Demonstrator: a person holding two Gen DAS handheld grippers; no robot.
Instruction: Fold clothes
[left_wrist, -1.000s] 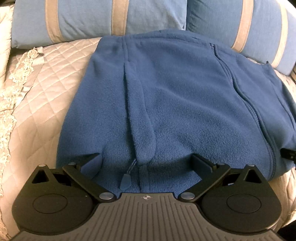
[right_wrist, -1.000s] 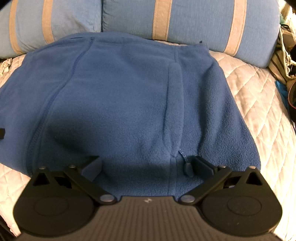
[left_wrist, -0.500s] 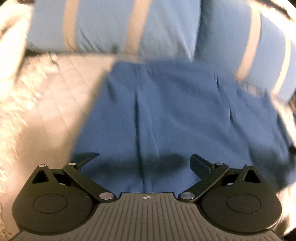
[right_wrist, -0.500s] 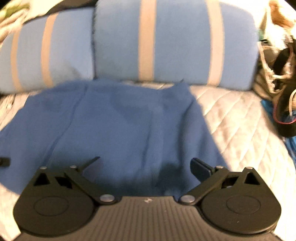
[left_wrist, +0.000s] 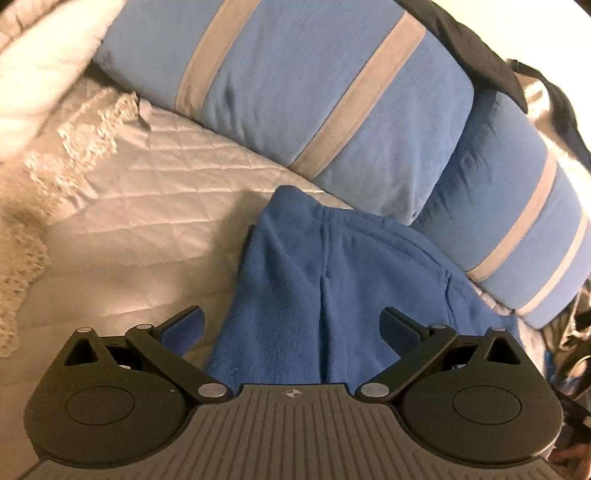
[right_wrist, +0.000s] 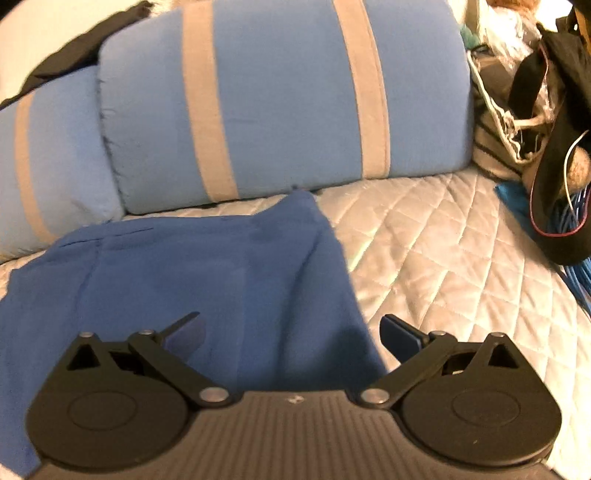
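Change: both tongs have pulled back and risen from the fleece hem they pressed a second ago; more pillow shows.
Fleece: blue fleece garment (left_wrist: 332, 291) (right_wrist: 207, 280) lies flat on the quilted bed cover (left_wrist: 147, 206) (right_wrist: 443, 258), lower centre of both views, far edge touching the striped pillows (left_wrist: 295, 92) (right_wrist: 280, 103).
Left tongs (left_wrist: 291, 325): spread wide, holding nothing.
Right tongs (right_wrist: 291, 328): spread wide, holding nothing.
Clutter: bags and cords (right_wrist: 546, 147), upper right.
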